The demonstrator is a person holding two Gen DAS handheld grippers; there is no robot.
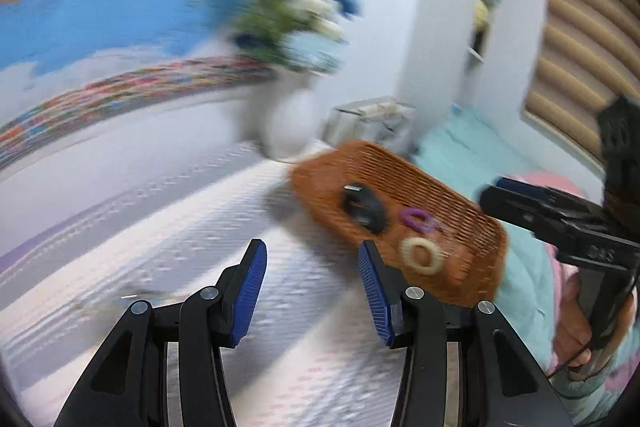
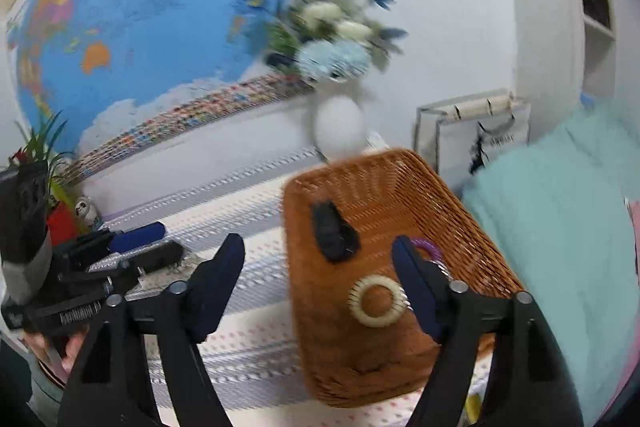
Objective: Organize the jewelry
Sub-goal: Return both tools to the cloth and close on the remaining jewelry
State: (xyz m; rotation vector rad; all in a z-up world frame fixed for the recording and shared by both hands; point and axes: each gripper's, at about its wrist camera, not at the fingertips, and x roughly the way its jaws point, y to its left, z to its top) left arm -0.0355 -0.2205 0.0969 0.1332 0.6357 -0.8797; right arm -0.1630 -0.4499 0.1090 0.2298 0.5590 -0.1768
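Cream ring (image 2: 377,301) lies in wicker basket (image 2: 472,227) beside black clip (image 2: 333,231).

One basket (image 2: 384,211), ahead of right gripper (image 2: 318,259). Inside it: one black clip (image 2: 334,231), one cream ring (image 2: 378,301), one purple ring (image 2: 426,247) behind right finger. One vase (image 2: 338,127) with flowers beyond basket. One paper bag (image 2: 476,131) further right. Two grippers: left gripper (image 1: 312,263), right gripper.

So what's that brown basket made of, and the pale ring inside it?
The basket looks like woven wicker or rattan, possibly plastic imitation: orange-brown strands crossing in rows with gaps. The cream ring looks like coiled plastic or rubber, matte, with fine ridges around it; blur leaves that uncertain.
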